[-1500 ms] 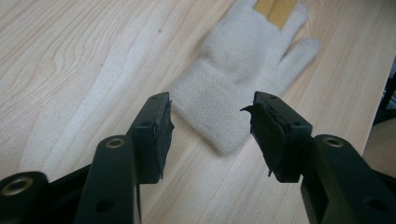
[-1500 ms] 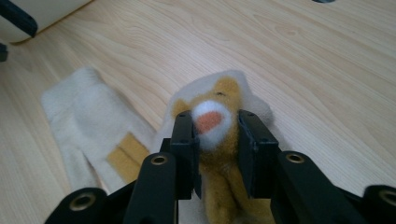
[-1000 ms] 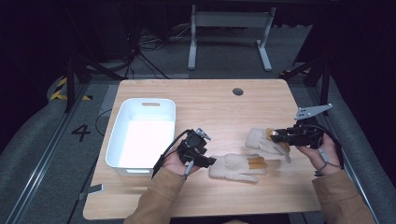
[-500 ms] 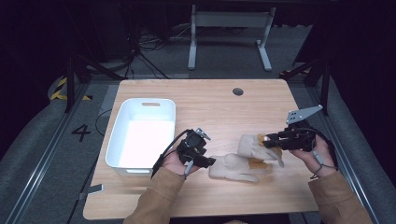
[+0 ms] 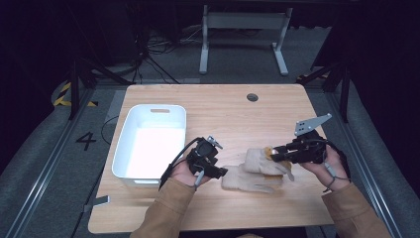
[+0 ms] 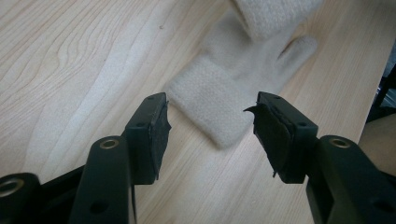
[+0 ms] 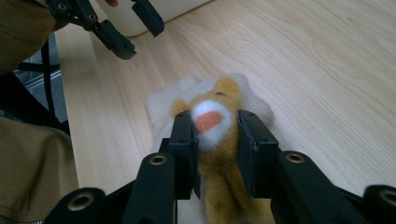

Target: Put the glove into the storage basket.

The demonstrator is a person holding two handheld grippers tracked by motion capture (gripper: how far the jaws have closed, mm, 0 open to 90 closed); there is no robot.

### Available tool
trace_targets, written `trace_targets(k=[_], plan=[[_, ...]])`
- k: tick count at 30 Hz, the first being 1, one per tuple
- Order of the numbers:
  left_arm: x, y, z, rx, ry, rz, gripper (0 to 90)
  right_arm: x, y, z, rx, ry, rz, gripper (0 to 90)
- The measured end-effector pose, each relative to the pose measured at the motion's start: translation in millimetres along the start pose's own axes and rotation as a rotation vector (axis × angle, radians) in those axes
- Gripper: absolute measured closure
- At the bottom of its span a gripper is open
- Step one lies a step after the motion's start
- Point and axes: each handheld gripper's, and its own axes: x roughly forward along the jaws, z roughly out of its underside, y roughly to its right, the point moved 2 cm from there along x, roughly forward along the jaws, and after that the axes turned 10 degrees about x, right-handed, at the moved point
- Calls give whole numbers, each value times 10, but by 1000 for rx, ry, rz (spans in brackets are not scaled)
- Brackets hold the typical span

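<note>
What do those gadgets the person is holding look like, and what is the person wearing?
Both are black, two-jawed hand tools. The left gripper trails a black cable, and its jaws carry flat dark pads. The right gripper has a grey three-cornered plate on top. The person wears tan long sleeves.

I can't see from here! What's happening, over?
Left gripper open, by cream glove's cuff. Right gripper shut on orange glove. White bin clear.
</note>
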Motion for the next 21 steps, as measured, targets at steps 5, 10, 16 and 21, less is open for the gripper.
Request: trace_targets(k=[5, 10, 16, 21], plan=[[-30, -13, 25, -10, 4, -7, 455, 88, -61, -31, -16, -11, -26, 700], [-41, -14, 39, -15, 7, -10, 454, 164, -109, -58, -32, -17, -48, 700], [-51, -22, 57, -18, 8, -13, 454, 259, -153, -72, -43, -27, -69, 700], [-50, -21, 60, -19, 7, -13, 454, 363, -195, -77, -51, -33, -87, 699]])
